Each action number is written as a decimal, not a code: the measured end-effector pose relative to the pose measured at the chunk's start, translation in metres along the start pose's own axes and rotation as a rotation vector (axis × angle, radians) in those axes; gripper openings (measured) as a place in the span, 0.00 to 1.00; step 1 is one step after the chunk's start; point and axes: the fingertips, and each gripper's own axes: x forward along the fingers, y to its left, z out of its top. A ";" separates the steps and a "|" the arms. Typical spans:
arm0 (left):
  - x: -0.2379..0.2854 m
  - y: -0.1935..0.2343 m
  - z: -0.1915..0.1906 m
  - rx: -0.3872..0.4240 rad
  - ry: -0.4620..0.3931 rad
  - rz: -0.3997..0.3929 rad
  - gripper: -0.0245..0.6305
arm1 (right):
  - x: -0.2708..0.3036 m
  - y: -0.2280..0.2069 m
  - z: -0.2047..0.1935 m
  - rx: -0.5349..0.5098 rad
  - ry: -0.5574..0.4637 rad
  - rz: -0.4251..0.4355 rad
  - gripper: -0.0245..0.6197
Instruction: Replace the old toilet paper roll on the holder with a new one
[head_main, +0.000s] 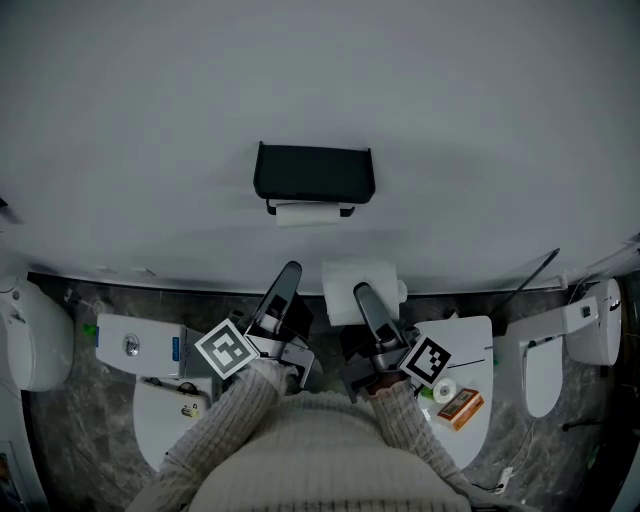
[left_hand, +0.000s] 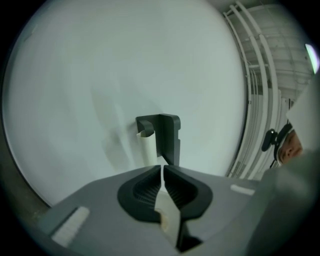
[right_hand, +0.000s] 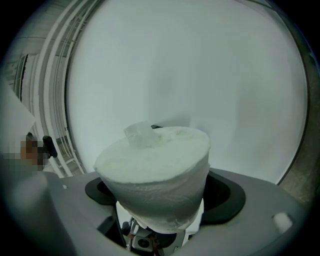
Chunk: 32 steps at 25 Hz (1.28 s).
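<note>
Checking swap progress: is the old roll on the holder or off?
On: a thin pale roll sits in the black holder; the right hand-held gripper holds the full new roll, apart from it.

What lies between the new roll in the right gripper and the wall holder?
Only bare wall, seen in the head view: nothing stands between the new roll and the holder, with the old roll under it.

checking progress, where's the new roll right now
In the head view the new roll sits just right of centre, clamped in the right tool, below and slightly right of the holder on the wall.
</note>
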 end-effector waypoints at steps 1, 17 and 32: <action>-0.004 -0.001 -0.001 -0.009 -0.002 -0.009 0.05 | -0.003 0.000 -0.004 -0.001 0.002 0.001 0.76; 0.055 0.024 0.022 -0.054 -0.093 0.004 0.31 | 0.036 -0.024 0.035 0.035 0.039 0.002 0.76; 0.087 0.047 0.034 -0.067 -0.123 0.035 0.39 | 0.060 -0.042 0.048 0.058 0.060 -0.009 0.76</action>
